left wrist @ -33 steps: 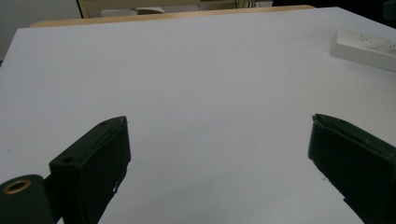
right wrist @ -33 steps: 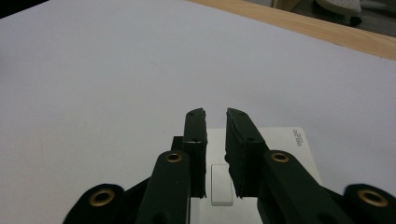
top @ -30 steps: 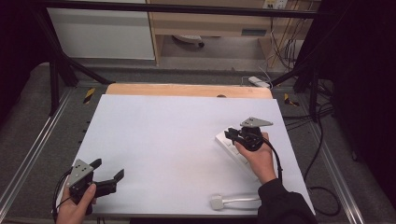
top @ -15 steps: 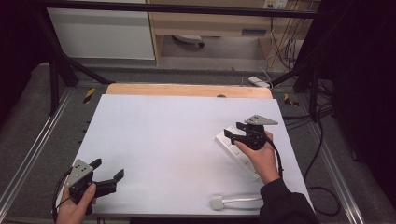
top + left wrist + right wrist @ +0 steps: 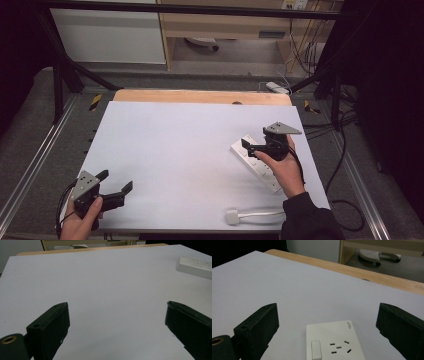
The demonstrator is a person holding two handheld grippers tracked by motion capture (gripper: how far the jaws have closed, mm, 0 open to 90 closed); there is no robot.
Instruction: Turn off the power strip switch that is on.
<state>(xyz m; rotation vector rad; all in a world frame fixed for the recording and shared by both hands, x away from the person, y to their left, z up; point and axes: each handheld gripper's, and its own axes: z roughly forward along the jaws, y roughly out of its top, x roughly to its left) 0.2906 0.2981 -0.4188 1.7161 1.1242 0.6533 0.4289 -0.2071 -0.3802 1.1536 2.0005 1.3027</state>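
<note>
A white power strip (image 5: 256, 165) lies slantwise on the right of the white table top (image 5: 190, 145). My right gripper (image 5: 250, 147) hovers over the strip's far end, pointing left. Its jaws have just been opening and now stand wide. In the right gripper view the strip's end (image 5: 334, 342), with a switch and a socket, lies low between the open right gripper (image 5: 327, 306), touching neither pad. At the table's near left corner my left gripper (image 5: 116, 181) rests open and empty. The left gripper view shows the left gripper (image 5: 117, 306) facing bare table, with the strip (image 5: 196, 266) far off.
A white plug (image 5: 232, 216) with its flat cable lies near the front edge, right of centre. A wooden strip (image 5: 200, 96) borders the table's far edge. Metal frame rails (image 5: 35, 170) run along both sides. Cables (image 5: 345, 220) trail on the floor at right.
The right gripper's jaws have spread from nearly closed to wide open above the power strip's end. The left hand and its gripper have stayed where they were.
</note>
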